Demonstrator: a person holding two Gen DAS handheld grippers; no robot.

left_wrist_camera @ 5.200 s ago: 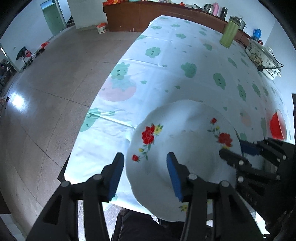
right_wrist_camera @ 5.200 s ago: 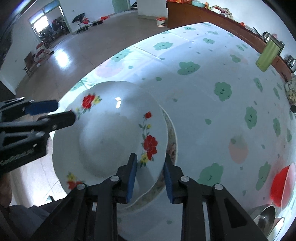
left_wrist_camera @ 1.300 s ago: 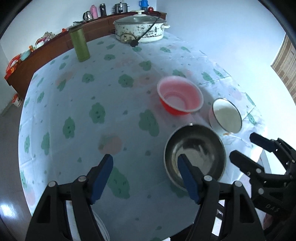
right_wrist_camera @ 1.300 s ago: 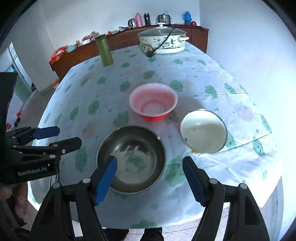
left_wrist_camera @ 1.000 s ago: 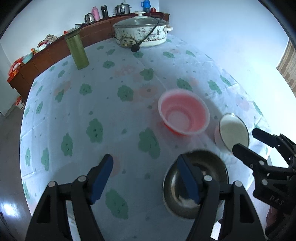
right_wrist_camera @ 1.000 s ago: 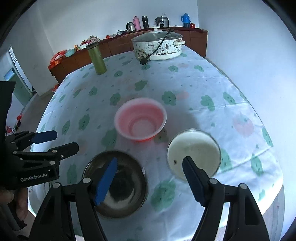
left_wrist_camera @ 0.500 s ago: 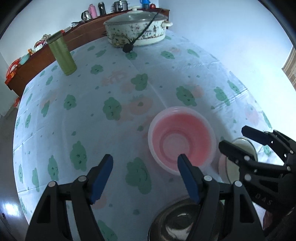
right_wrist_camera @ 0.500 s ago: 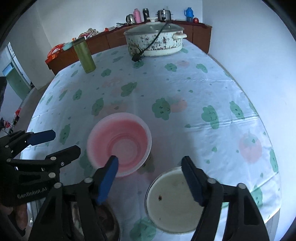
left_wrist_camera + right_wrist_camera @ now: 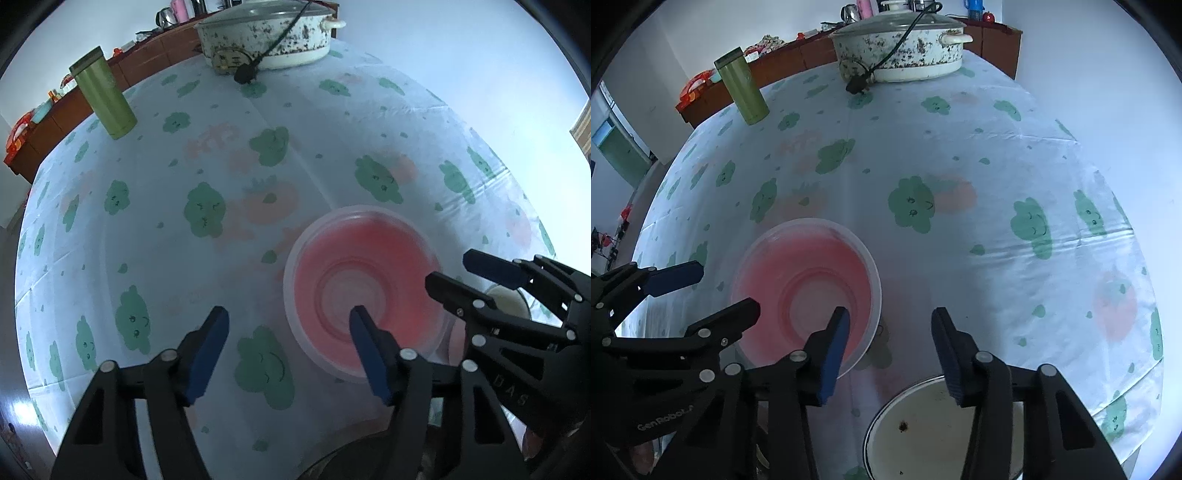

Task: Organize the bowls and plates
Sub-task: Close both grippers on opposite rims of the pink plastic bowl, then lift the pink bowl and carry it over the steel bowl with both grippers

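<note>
My left gripper (image 9: 288,323) and right gripper (image 9: 888,325), jaws just narrowing yet gripping nothing, straddle opposite rims of the pink bowl (image 9: 364,291): probably light, slippery plastic.

- Translucent round plastic bowl (image 9: 364,291): pink-red inside, pale rim.
- Plastic tablecloth (image 9: 221,177): white, with green clouds and faded pink strawberries.
- Cylindrical flask (image 9: 103,98): olive green.
- Lidded enamel pot (image 9: 899,44): cream, dark-speckled.
- Round enamel bowl (image 9: 923,435): cream inside.
</note>
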